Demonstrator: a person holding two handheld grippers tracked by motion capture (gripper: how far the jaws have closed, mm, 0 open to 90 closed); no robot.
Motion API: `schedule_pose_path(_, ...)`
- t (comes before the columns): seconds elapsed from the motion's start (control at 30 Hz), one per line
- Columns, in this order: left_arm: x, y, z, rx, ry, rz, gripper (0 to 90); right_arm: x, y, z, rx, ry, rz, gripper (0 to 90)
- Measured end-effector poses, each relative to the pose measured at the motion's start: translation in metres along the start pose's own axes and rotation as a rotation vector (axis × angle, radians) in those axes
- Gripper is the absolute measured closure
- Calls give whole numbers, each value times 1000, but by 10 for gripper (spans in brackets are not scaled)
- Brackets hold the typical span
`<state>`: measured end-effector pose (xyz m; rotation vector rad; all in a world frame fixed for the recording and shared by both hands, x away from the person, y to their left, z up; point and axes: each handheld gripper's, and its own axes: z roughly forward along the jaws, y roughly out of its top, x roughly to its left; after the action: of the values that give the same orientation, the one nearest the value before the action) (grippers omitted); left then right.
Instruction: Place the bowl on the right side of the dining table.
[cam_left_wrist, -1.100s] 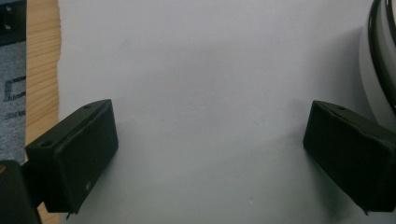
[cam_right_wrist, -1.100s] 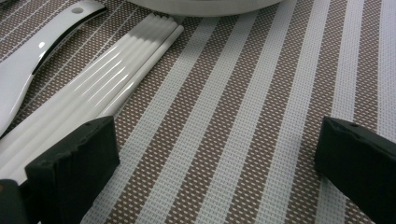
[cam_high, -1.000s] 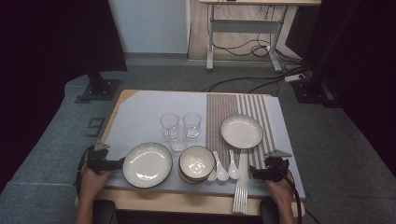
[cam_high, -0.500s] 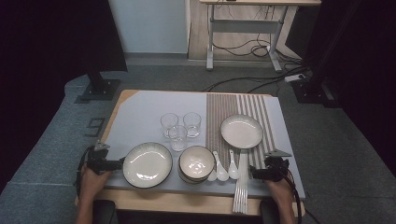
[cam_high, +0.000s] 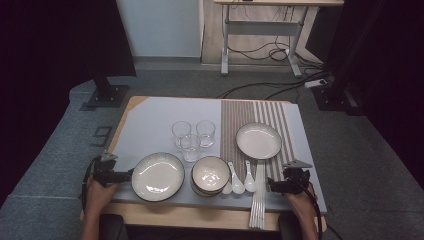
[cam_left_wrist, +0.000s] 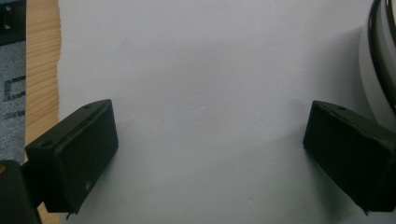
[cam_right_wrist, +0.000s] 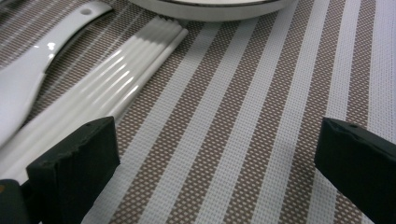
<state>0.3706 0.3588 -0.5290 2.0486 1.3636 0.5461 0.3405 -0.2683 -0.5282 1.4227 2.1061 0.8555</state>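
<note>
My left gripper (cam_high: 120, 176) rests at the table's front left, just left of a large white dark-rimmed plate (cam_high: 158, 176). In the left gripper view it (cam_left_wrist: 215, 158) stands open over bare grey mat, with that plate's rim (cam_left_wrist: 380, 56) at the right edge. My right gripper (cam_high: 272, 186) sits at the front right on the striped placemat (cam_high: 280, 120). Its own view shows it (cam_right_wrist: 219, 172) open with nothing between the jaws, white chopsticks (cam_right_wrist: 102, 93) and a white spoon (cam_right_wrist: 32, 70) to its left, and a plate's rim (cam_right_wrist: 210, 7) ahead.
Three clear glasses (cam_high: 190, 146) stand mid-table. A stack of bowls (cam_high: 210, 175) sits next to the large plate, with two spoons (cam_high: 239, 179) and the chopsticks (cam_high: 257, 200) to its right. A smaller white plate (cam_high: 258, 140) lies on the placemat.
</note>
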Motion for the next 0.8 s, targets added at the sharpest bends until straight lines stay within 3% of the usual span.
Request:
schedule_pose_path(0.3, 0, 0, 0, 0, 0, 0, 30, 7, 7, -14, -11, 51, -26, 0)
schedule_pose_path(0.6, 0, 0, 0, 0, 0, 0, 31, 23, 28, -34, -64, 103, -70, 4)
schedule_pose_path(0.8, 0, 0, 0, 0, 0, 0, 30, 33, 42, -43, -67, 138, -82, 22)
